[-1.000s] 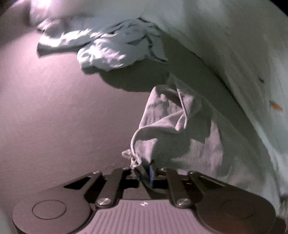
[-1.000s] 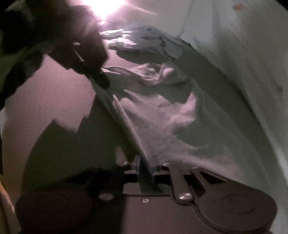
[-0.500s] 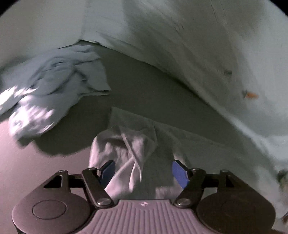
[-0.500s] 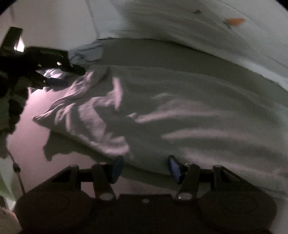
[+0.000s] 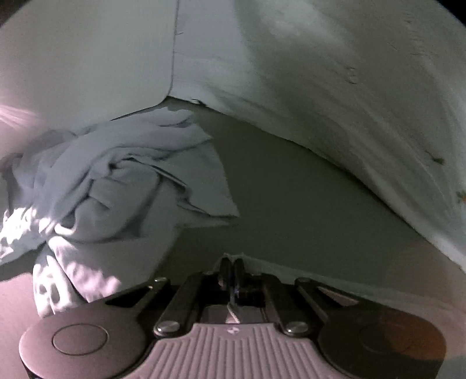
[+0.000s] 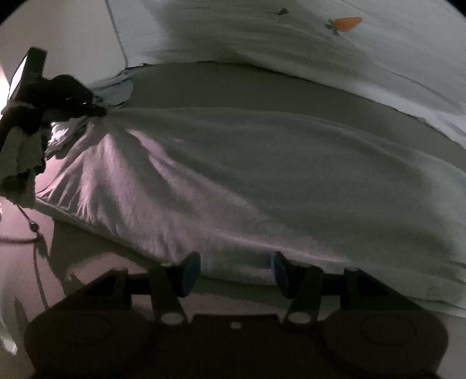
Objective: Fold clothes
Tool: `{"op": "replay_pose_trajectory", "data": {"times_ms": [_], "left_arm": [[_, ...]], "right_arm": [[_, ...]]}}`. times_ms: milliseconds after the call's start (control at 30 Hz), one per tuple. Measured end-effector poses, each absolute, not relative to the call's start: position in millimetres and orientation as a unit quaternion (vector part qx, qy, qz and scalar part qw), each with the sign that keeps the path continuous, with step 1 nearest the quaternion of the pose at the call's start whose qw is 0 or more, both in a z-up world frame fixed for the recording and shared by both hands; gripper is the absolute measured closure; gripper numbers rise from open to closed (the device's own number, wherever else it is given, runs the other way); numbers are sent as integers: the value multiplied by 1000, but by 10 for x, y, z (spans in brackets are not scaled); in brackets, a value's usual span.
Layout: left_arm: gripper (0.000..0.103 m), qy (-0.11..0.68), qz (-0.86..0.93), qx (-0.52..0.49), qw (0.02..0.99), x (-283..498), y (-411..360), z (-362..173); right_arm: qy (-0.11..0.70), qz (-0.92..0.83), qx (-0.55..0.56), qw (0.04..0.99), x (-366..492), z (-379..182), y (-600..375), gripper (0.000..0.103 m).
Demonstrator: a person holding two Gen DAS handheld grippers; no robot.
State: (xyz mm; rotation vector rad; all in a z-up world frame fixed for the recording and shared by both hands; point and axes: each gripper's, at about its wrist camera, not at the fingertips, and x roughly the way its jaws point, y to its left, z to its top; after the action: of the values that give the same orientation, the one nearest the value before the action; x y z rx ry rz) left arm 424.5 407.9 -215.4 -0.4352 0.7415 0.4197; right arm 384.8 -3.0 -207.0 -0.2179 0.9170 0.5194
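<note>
A pale cloth (image 6: 233,175) lies spread over the grey bed surface (image 6: 262,84), drawn into creases toward its far left corner. My left gripper (image 6: 99,112) is shut on that corner. In the left wrist view, the left gripper (image 5: 231,263) has its fingers together with a thin fold of the cloth's edge (image 5: 291,269) pinched between them. My right gripper (image 6: 234,271) stands open at the cloth's near edge. Its blue pads (image 6: 190,269) sit apart and do not press on the fabric.
A crumpled pile of light blue clothes (image 5: 102,186) lies at the back left by the wall corner. A white quilt (image 6: 320,49) with a carrot print (image 6: 346,23) runs along the back and right. A greenish sleeve (image 6: 20,157) and a thin cable (image 6: 35,227) are at the left.
Both grippers let go of the bunched cloth, which now lies spread out. The left gripper opened, moved toward the far corner and shut on it. The right gripper opened and stays open.
</note>
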Motion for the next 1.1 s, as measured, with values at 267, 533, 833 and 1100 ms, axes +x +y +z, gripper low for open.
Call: {"op": "replay_pose_trajectory", "data": {"times_ms": [267,533,833,1100], "left_arm": [[50,362,198,-226,882,4093,4112,-2038],[35,402,166,-228,871,3562,3737,-2030],[32,433,138,-296,840,2817,3529,-2079],[26,417,149,-392,806,2733,3762,-2242]], "right_arm": [[418,210,-85,880,4196,-2055,-77,66],[409,211,-105,882,4765,-2240,204,88],[404,180,-109,890,5539,-2191,496,74],[339,297,-193,871,4510,-1980,972,41]]}}
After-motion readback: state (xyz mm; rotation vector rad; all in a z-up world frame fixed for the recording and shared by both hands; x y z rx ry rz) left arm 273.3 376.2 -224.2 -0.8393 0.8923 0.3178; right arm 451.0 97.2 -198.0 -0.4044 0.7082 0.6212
